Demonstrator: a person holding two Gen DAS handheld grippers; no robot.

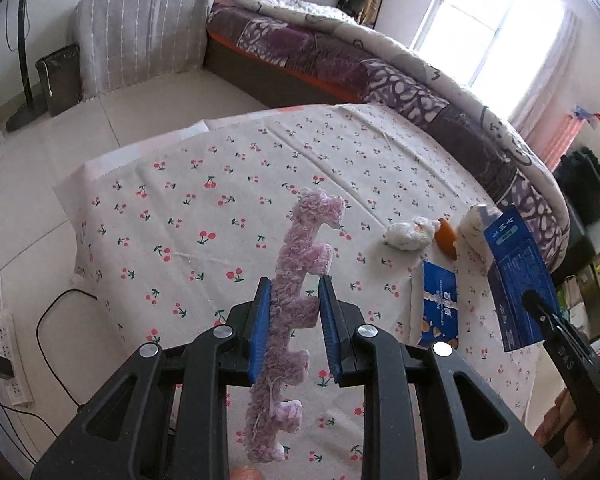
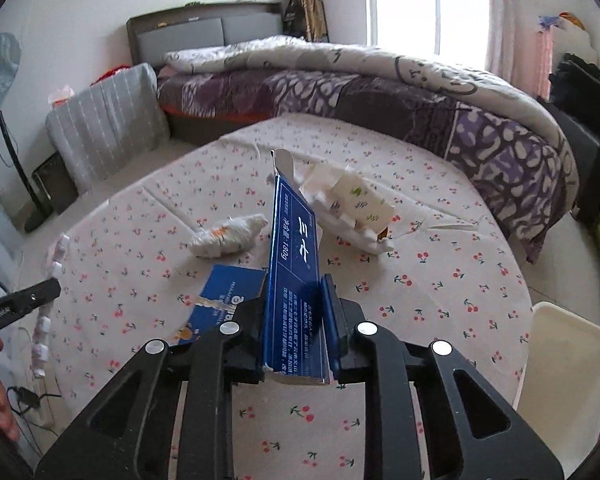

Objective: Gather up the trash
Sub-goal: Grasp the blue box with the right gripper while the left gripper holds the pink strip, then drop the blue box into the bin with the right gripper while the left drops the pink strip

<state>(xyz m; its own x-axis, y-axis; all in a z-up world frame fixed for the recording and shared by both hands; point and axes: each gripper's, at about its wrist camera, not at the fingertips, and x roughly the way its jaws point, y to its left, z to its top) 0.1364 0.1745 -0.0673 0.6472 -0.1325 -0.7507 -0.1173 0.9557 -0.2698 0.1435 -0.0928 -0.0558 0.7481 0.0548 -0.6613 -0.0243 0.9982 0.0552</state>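
Note:
A fuzzy purple comb-shaped strip (image 1: 300,256) hangs above the cherry-print tablecloth (image 1: 204,168), and my left gripper (image 1: 295,280) is shut on its middle. My right gripper (image 2: 298,284) is shut on a tall blue carton (image 2: 292,248), held upright over the table; the left wrist view shows this carton (image 1: 516,272) at the right. On the cloth lie a crumpled white wrapper (image 2: 224,234), a flat blue packet (image 2: 224,296) and a torn white paper pack (image 2: 352,208). An orange item (image 1: 446,236) lies beside the wrapper (image 1: 410,232).
A dark bin (image 1: 60,78) stands on the floor at the far left beside a grey-covered cabinet (image 1: 140,32). A bed (image 1: 340,60) runs behind the table. A power strip (image 1: 8,356) and cables lie on the floor. A cream chair (image 2: 560,360) is at the table's right.

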